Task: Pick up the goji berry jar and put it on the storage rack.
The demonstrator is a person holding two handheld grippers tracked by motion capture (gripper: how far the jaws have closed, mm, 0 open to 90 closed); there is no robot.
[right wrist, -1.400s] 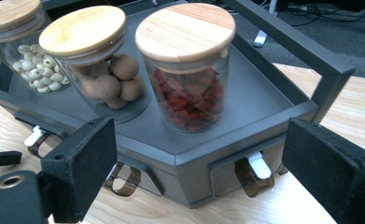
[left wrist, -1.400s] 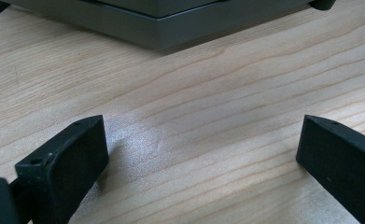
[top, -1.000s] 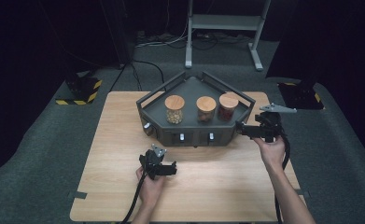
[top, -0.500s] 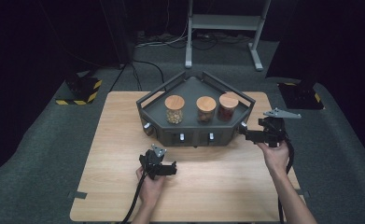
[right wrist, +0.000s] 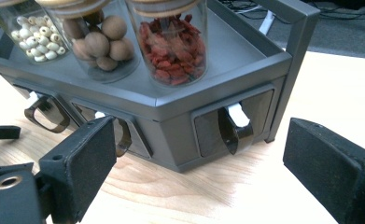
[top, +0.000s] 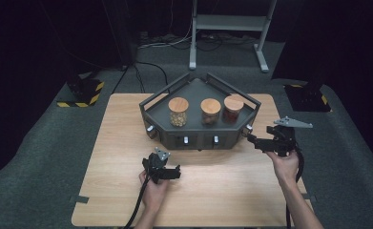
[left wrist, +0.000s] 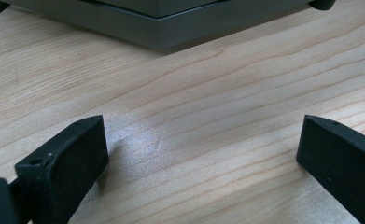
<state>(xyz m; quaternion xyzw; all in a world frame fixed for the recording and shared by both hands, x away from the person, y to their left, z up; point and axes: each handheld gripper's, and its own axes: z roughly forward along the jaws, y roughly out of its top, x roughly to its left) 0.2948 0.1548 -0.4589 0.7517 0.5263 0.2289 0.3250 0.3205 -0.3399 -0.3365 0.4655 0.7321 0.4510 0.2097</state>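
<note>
Right gripper lines up on the end drawer's handle

A wooden table (top: 127, 143) carries a grey angled rack (top: 201, 138) with drawers along its front and three cork-lidded jars on top: pale seeds (top: 178, 112), brown nuts (top: 210, 110) and red berries (top: 233, 108). The drawer on the rack's right-hand face (right wrist: 231, 126) has a dark loop handle (right wrist: 234, 133) standing upright, its long axis running top to bottom of the drawer front.

In the right gripper view that handle lies straight ahead and between the two black jaws, slightly nearer the right-hand one, with bare table in between; nothing is touched. The right gripper (top: 252, 139) points leftward at that corner of the rack and is by far the nearer hand. Its jaws stand wide apart and empty, and have just been opening a little further.

The left gripper (top: 177, 172) rests low in front of the rack's middle, jaws also spread wide over bare wood, gripping nothing.

Compared with a second ago, the right gripper has come lower and closer in toward the rack's corner; the left one has not shifted, and rack and jars sit as they did
</note>
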